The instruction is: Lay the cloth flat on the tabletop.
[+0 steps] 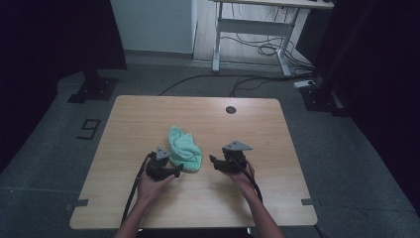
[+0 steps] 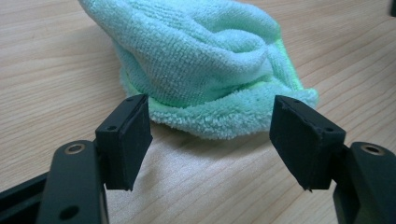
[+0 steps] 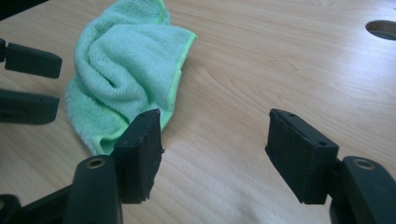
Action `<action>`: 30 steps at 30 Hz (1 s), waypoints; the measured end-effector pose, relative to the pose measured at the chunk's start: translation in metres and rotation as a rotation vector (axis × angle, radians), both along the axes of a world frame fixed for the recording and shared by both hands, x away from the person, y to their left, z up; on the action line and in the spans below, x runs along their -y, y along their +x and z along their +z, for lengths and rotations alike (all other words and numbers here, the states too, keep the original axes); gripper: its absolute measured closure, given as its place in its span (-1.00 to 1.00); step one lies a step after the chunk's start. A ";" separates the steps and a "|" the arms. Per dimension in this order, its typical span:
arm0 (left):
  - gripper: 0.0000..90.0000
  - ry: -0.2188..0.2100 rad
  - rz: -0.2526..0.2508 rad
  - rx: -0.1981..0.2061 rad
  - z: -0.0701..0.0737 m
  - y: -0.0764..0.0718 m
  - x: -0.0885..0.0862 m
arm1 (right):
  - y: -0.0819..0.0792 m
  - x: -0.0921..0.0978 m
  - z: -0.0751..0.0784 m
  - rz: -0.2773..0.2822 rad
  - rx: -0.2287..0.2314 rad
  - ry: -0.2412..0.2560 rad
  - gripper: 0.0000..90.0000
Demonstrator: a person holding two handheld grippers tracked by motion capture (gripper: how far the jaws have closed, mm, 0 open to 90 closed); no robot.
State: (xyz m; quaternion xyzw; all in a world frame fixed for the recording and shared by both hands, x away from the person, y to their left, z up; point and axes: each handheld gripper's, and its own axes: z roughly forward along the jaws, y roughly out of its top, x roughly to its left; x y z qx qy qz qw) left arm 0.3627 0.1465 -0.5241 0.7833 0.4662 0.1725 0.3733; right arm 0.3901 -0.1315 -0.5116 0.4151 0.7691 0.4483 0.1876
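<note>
So there's a crumpled mint-green microfibre cloth (image 1: 184,149) sitting about mid-table (image 1: 148,114), a bit closer to the near edge than the far one, bunched into a lump rather than laid flat. The left gripper (image 2: 212,135) has its jaws spread wide right at the cloth's near fringe, not touching it as far as I can tell. The right gripper (image 3: 215,140) is also wide open, just off to the cloth's right side with nothing between the jaws but bare wood.

Handling-wise I'd guess this thing is super light and floppy, zero stiffness, so it'll sag and unfold the second you lift it. The terry surface should grip fine, no slipping, nothing to break. Best bet is probably pinching the stitched brighter-green hem (image 3: 180,70) or a corner, since grabbing a fat fold just drags the whole wad around.
</note>
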 end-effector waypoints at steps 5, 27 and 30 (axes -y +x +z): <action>-0.34 0.005 0.003 0.002 0.002 -0.001 -0.002 | 0.013 -0.012 -0.002 0.027 -0.023 -0.005 -0.16; -0.31 -0.013 0.002 -0.010 -0.004 0.006 -0.003 | 0.060 -0.077 -0.018 0.127 -0.090 -0.038 -0.07; -0.29 -0.002 0.000 -0.022 -0.010 0.010 -0.001 | 0.061 -0.078 -0.022 0.140 -0.103 -0.046 0.12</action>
